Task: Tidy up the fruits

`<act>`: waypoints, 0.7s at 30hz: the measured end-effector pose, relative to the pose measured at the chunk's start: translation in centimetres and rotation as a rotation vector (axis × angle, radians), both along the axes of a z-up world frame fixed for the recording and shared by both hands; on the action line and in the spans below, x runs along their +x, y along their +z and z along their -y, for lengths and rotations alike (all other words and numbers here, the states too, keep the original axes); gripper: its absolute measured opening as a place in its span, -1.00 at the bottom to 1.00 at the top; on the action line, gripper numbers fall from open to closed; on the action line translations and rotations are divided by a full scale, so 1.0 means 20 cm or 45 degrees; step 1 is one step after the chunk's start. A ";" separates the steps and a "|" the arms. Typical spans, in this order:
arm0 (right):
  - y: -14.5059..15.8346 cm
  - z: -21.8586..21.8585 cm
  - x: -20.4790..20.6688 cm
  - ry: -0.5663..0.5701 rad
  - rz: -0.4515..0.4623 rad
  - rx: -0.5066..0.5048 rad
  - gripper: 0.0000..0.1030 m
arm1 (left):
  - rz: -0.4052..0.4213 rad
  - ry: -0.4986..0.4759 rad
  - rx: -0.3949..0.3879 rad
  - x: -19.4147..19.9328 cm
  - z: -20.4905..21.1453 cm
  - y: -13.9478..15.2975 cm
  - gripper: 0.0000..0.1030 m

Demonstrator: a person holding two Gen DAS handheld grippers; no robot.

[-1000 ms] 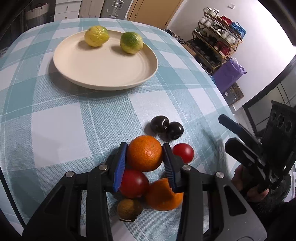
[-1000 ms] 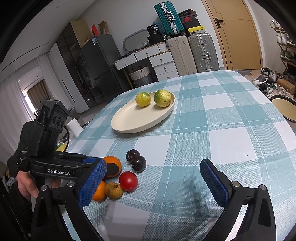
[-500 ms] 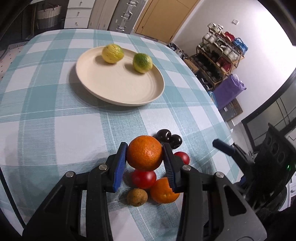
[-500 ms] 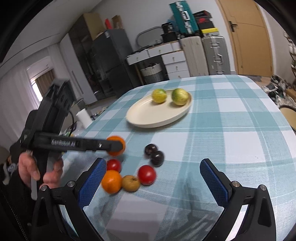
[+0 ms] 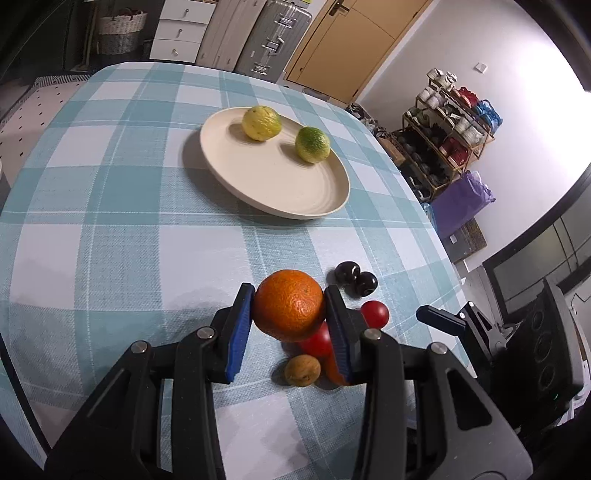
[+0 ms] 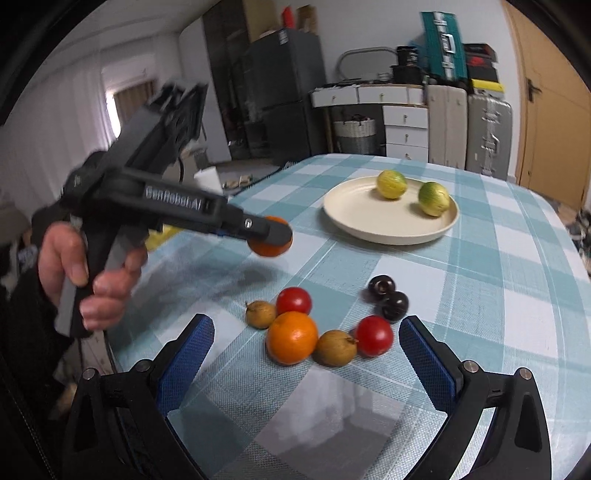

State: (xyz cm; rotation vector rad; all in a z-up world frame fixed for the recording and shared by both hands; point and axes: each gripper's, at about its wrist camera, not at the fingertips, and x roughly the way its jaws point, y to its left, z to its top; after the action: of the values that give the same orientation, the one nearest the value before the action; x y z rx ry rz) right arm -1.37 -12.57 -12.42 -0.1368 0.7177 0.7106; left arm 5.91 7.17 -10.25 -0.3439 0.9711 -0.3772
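Note:
My left gripper (image 5: 289,314) is shut on an orange (image 5: 289,305) and holds it in the air above the table; it also shows in the right wrist view (image 6: 271,236). A cream plate (image 5: 280,184) with a yellow citrus (image 5: 261,123) and a green citrus (image 5: 312,144) lies farther on. On the cloth remain a second orange (image 6: 292,336), two red fruits (image 6: 373,335), two small brown fruits (image 6: 335,348) and two dark plums (image 6: 388,295). My right gripper (image 6: 301,360) is open and empty, low over this fruit group.
The round table has a teal checked cloth (image 5: 110,236); its edge curves close on the right. Suitcases (image 5: 273,33) and drawers stand behind the table, a shelf rack (image 5: 450,122) to the right. The right gripper's body (image 5: 517,350) shows beside the fruit.
My left gripper has lifted the orange off the fruit pile and carried it up, away from the table. My right gripper has shifted left, nearer the remaining fruit.

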 end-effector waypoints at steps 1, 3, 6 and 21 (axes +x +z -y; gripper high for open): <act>-0.01 -0.02 0.00 0.005 0.010 -0.026 1.00 | -0.001 0.005 -0.004 -0.01 -0.01 0.00 -0.31; -0.01 -0.06 -0.02 0.011 0.053 -0.095 1.00 | -0.003 0.011 -0.011 -0.02 -0.03 -0.01 -0.31; -0.03 -0.13 -0.02 0.025 0.120 -0.197 0.99 | -0.005 0.017 -0.022 -0.03 -0.06 -0.02 -0.31; -0.14 -0.31 -0.04 0.105 0.265 -0.492 0.28 | -0.024 0.024 -0.081 -0.04 -0.13 -0.08 -0.31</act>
State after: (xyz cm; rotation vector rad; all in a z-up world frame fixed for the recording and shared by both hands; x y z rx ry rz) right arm -2.16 -6.41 -15.18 -0.5883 0.6456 0.6184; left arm 5.09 9.80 -11.86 -0.4147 0.9751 -0.3891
